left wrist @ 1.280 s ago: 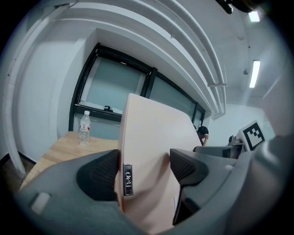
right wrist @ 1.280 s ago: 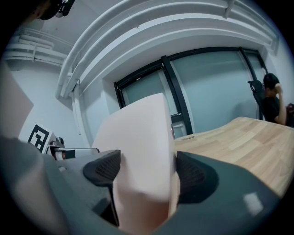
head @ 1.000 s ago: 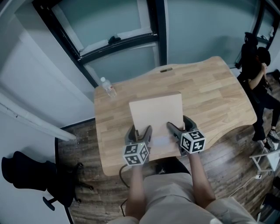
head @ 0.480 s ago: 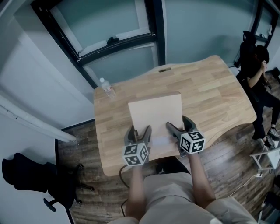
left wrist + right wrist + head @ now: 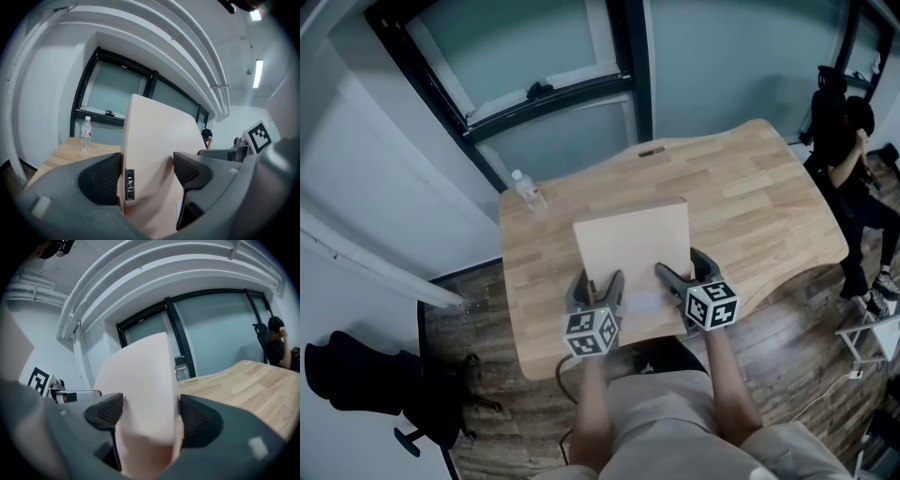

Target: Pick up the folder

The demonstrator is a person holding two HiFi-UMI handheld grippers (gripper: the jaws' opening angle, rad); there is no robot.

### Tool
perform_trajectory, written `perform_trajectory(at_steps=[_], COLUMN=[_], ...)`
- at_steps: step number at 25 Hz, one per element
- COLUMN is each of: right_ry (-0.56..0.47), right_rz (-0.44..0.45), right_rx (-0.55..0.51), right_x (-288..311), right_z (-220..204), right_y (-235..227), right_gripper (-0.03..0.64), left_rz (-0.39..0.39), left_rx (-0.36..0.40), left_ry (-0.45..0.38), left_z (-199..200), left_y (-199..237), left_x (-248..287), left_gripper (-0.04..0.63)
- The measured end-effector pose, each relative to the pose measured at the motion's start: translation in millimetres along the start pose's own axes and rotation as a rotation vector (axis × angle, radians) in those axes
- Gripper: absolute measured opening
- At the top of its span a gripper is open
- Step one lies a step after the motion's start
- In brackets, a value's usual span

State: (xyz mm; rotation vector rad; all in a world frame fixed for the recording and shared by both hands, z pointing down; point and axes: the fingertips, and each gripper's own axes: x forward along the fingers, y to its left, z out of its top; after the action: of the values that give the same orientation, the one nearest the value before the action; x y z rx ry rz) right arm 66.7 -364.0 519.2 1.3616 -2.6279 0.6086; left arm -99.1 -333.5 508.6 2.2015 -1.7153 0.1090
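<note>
Pale beige folder (image 5: pixel 633 246) on a light wooden surface (image 5: pixel 750 197), seen from above by the person standing at the surface's near edge. The folder's long axis runs away from the person toward the dark-framed window, and its near short end points at their body. That near end sits between the fingers of both grippers: the left gripper (image 5: pixel 598 279) takes the near left corner and the right gripper (image 5: pixel 680 262) the near right corner.

In the left gripper view, the left gripper (image 5: pixel 146 171) has its fingers closed on the folder (image 5: pixel 154 136), the left finger pressed beside a small label (image 5: pixel 130 183) on the folder's edge. In the right gripper view, the right gripper (image 5: pixel 150 413) also clamps the folder (image 5: pixel 140 376) from both sides. Whether the folder is clear of the surface cannot be told.

A clear water bottle (image 5: pixel 528 189) stands upright at the far left corner, well apart from the folder. Another person (image 5: pixel 853 159) sits at far right.
</note>
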Motion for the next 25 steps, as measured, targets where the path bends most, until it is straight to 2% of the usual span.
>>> perform_trajectory(at_steps=[25], right_ry=[0.005], right_rz=[-0.007], right_rx=[-0.011], right_x=[1.1], right_z=[-0.1], right_y=[1.5], right_gripper=[0.374], left_rz=[0.002], left_rx=[0.019], left_ry=[0.003], left_z=[2.0], left_y=[0.2], left_x=[-0.2], left_gripper=[0.333])
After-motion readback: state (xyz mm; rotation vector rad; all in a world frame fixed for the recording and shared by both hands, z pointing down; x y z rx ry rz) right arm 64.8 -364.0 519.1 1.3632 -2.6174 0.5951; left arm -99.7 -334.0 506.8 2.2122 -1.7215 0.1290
